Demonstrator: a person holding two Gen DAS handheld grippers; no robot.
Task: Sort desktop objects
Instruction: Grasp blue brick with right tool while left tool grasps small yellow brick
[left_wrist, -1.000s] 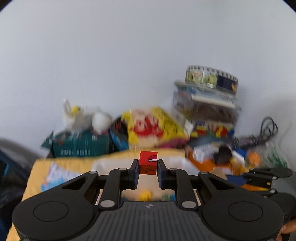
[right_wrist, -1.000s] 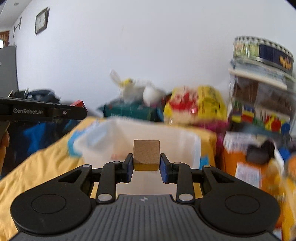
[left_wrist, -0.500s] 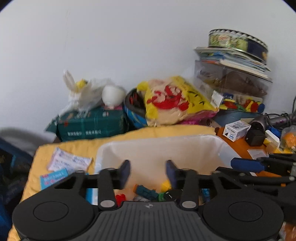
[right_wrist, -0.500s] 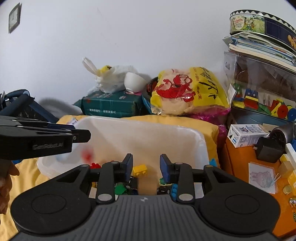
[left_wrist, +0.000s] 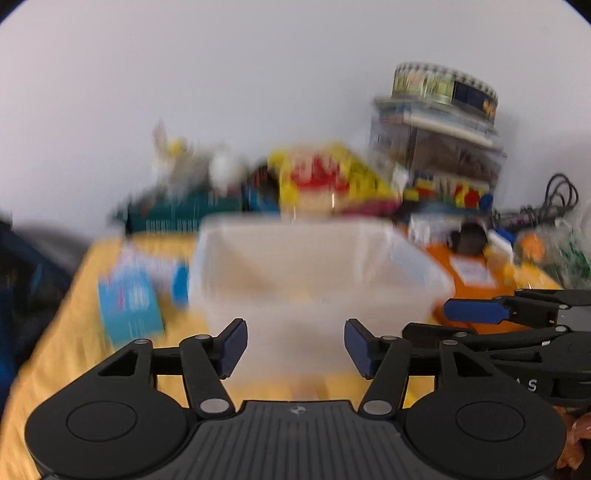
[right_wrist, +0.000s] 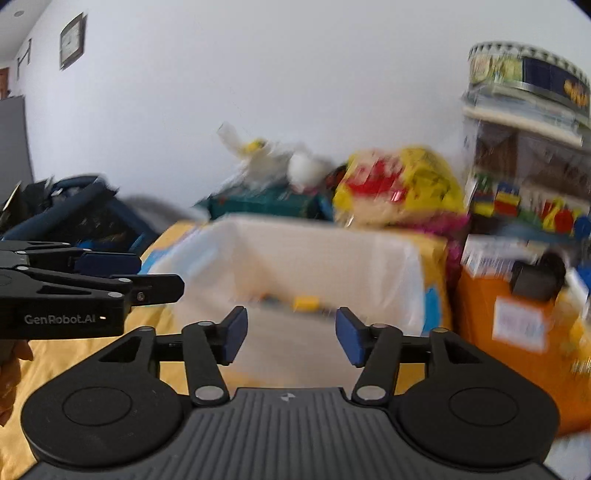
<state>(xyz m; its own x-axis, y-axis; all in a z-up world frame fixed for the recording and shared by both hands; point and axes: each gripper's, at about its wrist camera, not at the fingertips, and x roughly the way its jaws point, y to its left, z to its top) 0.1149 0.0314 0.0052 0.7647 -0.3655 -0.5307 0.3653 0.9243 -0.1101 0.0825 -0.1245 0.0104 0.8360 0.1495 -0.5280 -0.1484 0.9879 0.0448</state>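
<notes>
Tongs both spread and empty, jaws just opened: left tongs (left_wrist: 295, 345) and right tongs (right_wrist: 291, 339) side by side at the near wall of the white bin (right_wrist: 388, 266) mid-counter. Small toy pieces lie on the bin floor, a yellow brick (right_wrist: 306, 302) clearest. Probably light, rigid plastic; pinch across its short sides, long axis roughly parallel to the bin's near wall, though blur hides detail.

White translucent bin (right_wrist: 325, 258), yellow cloth (left_wrist: 74, 332), yellow bag with red print (right_wrist: 399, 184), dark green box (left_wrist: 177, 218), orange box (right_wrist: 517, 325), black gripper with blue pads (left_wrist: 295, 343).
</notes>
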